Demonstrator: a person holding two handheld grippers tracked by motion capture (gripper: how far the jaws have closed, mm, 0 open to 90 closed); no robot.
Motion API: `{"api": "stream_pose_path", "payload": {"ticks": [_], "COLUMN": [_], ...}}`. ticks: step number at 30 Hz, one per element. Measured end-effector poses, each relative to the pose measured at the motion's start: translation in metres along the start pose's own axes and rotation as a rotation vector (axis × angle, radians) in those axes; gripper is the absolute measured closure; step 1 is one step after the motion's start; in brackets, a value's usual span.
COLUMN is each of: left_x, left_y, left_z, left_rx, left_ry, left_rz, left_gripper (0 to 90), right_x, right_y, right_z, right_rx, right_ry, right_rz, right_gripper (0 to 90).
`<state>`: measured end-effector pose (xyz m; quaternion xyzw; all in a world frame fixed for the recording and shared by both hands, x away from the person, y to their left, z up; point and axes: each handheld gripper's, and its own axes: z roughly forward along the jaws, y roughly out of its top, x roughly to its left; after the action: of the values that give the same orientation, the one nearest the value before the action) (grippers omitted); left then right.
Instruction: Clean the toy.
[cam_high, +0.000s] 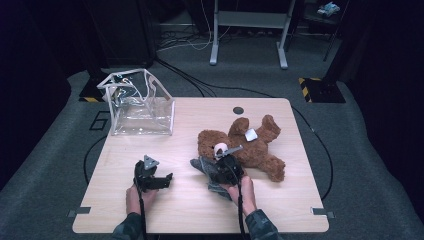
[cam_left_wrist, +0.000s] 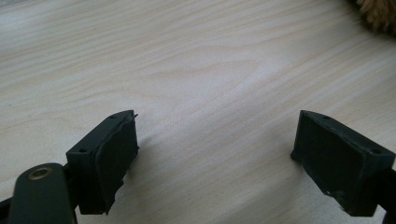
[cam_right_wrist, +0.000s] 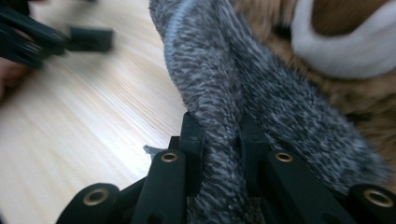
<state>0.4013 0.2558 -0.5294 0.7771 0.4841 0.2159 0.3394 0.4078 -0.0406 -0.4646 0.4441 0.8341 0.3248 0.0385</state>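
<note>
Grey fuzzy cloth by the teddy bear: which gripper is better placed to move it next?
Right, probably. The right gripper is shut on the grey cloth beside the teddy bear; the left gripper hangs open over bare table.

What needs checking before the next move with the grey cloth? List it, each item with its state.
1. Right gripper shut on the grey cloth: ok.
2. Left gripper open, nothing between its jaws: ok.
3. Cloth free of the bear: not ok, it lies against the bear's fur.
4. Clear bag upright on the table: ok.
5. Bag mouth open enough: cannot tell.
</note>
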Motion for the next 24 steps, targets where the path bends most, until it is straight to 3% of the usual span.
{"api": "stream_pose_path", "payload": {"ticks": [6,7,10,12,15,19,24], "left_x": [0.0,0.0,-0.003,-0.007,-0.023,-0.054,-0.093], "left_y": [0.0,0.0,0.0,0.006,0.023,0.057,0.093], "left_z": [0.0,0.0,-0.001,-0.001,-0.006,-0.009,0.0], "left_rx": [0.002,0.002,0.002,0.005,-0.048,-0.106,-0.15], "left_ry": [0.003,0.003,0.014,-0.025,-0.033,-0.046,-0.088], "left_rz": [-0.007,-0.007,-0.033,-0.053,-0.026,0.056,0.103], "left_gripper": [13.5,13.5,13.4,11.7,10.8,10.0,8.9], "right_x": [-0.003,-0.003,-0.018,-0.025,-0.032,-0.038,-0.042], "right_y": [0.014,0.014,0.023,0.026,0.03,0.034,0.04], "right_z": [-0.043,-0.043,-0.065,-0.074,-0.085,-0.1,-0.106], "right_rx": [-0.107,-0.107,-0.157,-0.178,-0.229,-0.292,-0.287], "right_ry": [-0.022,-0.022,-0.071,-0.09,-0.136,-0.211,-0.261], "right_rz": [-0.018,-0.018,-0.005,0.005,0.008,0.021,0.023], "right_gripper": [76.1,76.1,76.0,76.1,76.1,76.1,76.1]}}
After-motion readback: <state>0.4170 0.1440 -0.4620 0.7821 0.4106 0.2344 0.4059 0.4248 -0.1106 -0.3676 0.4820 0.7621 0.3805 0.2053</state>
